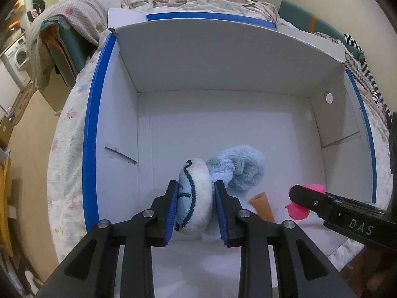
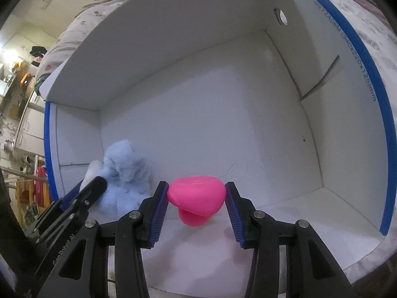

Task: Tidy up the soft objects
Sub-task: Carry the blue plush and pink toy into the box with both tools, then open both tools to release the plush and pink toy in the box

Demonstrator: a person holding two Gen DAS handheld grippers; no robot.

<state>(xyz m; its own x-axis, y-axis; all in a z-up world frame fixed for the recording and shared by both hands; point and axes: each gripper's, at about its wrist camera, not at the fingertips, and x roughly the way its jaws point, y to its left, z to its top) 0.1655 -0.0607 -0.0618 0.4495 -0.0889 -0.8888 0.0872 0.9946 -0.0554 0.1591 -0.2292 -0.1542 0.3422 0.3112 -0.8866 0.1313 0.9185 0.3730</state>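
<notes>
Both toys down inside the white box (image 1: 223, 134), which sits on the bed (image 1: 69, 124). Step in hand, by the look of it: setting each soft object on the box floor and letting go.

Left claw (image 1: 196, 198) narrowly parted, blue pads against either side of the white face of the blue plush toy (image 1: 235, 168); fluffy body bulging out beyond the fingertips, low over the near part of the box floor. Whether the pads press firmly or have just slackened: hard to tell, though the plush sits squeezed between them. Right claw (image 2: 197, 195) about half open, clamped on the pink squishy toy (image 2: 197, 196), pads touching its flanks, rounded lower lobe hanging toward the box floor. In the left wrist view, an orange cone-shaped piece (image 1: 264, 207) on the box floor between plush and pink toy, just beside the plush.

To do it well: lower until each toy rests on the box floor before opening, so nothing bounces or rolls. Open wide enough for the fur to clear the ribbed pads; plush likely to cling and lift back out otherwise. Pink toy likely springy, so release slowly. Keep the two claws apart inside the box, the right one already near the plush. Lift straight up, clear of the box walls and the orange piece.
</notes>
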